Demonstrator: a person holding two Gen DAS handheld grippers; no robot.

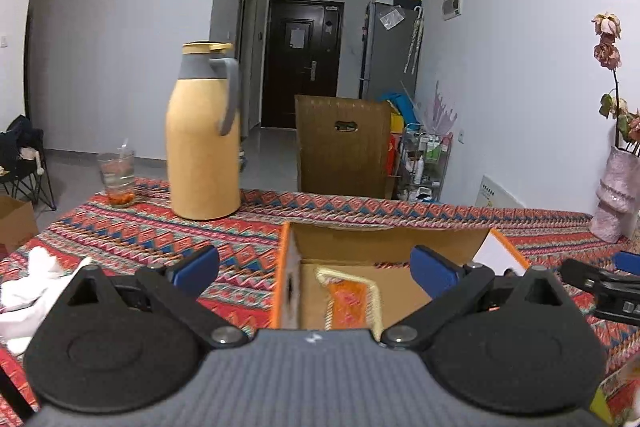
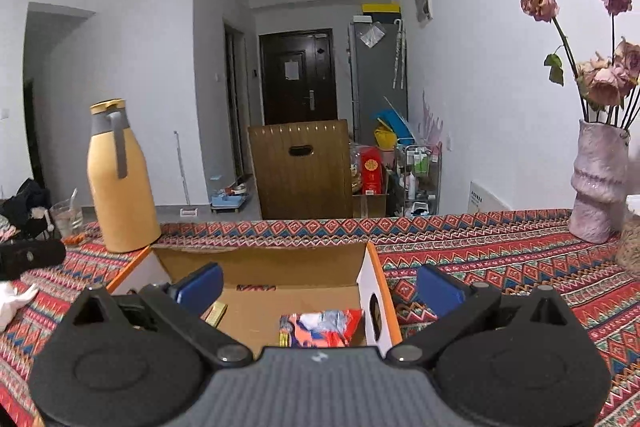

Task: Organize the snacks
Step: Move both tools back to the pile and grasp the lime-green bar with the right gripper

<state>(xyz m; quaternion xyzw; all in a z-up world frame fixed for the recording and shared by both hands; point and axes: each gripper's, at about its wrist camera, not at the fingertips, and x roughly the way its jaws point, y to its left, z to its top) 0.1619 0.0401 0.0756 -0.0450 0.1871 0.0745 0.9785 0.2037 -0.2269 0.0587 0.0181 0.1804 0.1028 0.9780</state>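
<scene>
Your left gripper (image 1: 316, 269) is spread wide and holds nothing; your right gripper (image 2: 320, 285) is the same. Both hover at the near edge of the open cardboard box (image 2: 260, 261) on the patterned tablecloth (image 2: 500, 255). Inside lie an orange snack packet (image 1: 346, 301) and a red-and-blue snack packet (image 2: 320, 327). A yellow thermos jug (image 1: 204, 143) stands far left.
</scene>
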